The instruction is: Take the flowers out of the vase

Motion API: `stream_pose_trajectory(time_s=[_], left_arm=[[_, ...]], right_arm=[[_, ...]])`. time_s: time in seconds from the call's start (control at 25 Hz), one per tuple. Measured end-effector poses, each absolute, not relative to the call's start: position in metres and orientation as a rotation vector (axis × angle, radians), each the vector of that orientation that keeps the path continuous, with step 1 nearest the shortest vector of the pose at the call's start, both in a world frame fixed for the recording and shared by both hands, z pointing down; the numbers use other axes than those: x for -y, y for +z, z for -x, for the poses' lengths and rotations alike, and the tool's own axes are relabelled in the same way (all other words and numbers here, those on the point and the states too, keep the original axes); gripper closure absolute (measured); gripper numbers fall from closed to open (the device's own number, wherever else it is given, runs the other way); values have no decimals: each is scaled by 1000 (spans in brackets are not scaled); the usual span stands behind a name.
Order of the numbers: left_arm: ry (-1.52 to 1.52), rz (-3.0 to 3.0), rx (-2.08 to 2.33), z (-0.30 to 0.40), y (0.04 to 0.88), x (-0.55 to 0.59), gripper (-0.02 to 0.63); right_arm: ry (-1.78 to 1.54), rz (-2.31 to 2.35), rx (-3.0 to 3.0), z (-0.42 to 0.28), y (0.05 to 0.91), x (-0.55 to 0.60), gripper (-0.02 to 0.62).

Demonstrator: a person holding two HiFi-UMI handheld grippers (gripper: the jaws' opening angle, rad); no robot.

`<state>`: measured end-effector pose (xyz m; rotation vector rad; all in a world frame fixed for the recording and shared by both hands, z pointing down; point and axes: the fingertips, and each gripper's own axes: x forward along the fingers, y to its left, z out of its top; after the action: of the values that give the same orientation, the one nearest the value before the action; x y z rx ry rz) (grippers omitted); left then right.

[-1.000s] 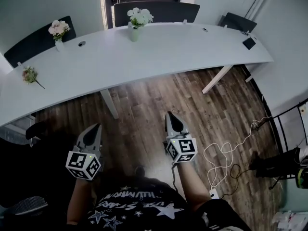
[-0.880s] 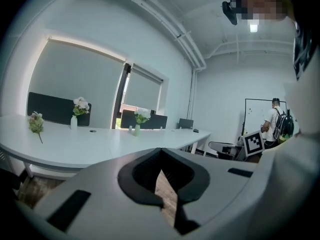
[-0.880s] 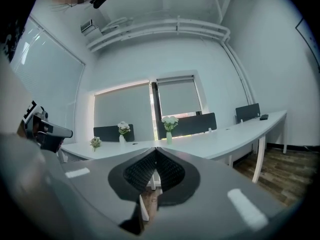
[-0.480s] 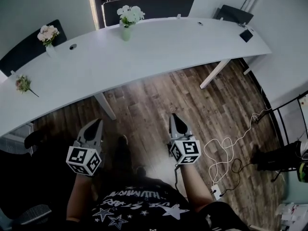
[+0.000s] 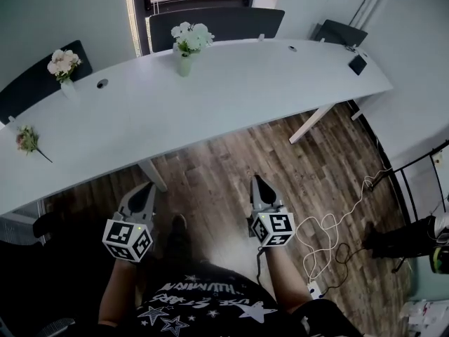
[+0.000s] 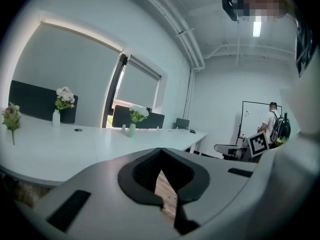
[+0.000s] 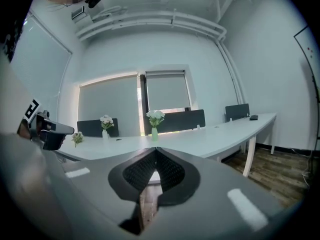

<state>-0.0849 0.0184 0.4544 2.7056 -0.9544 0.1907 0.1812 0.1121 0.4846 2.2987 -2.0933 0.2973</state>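
Head view, left hand-held gripper [image 5: 146,187], right hand-held gripper [image 5: 257,181], both clenched empty — flowers [image 5: 191,36] apparently in vase [image 5: 184,64]

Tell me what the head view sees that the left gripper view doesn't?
Only the head view: the white cable coiled on the floor and the star-printed shirt. Only the left gripper view: a person standing by a whiteboard, and a ceiling light. Both: the long white table, the white flowers in their green vase, and the pink flowers.
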Motion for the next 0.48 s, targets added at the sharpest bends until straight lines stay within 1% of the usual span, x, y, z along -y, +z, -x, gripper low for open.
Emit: stream_pose_trajectory(time_s=[0.48], left_arm=[[174,-2677,953,88,456,107,600]], right_arm=[[293,-2288,2124,-179,464,24,592]])
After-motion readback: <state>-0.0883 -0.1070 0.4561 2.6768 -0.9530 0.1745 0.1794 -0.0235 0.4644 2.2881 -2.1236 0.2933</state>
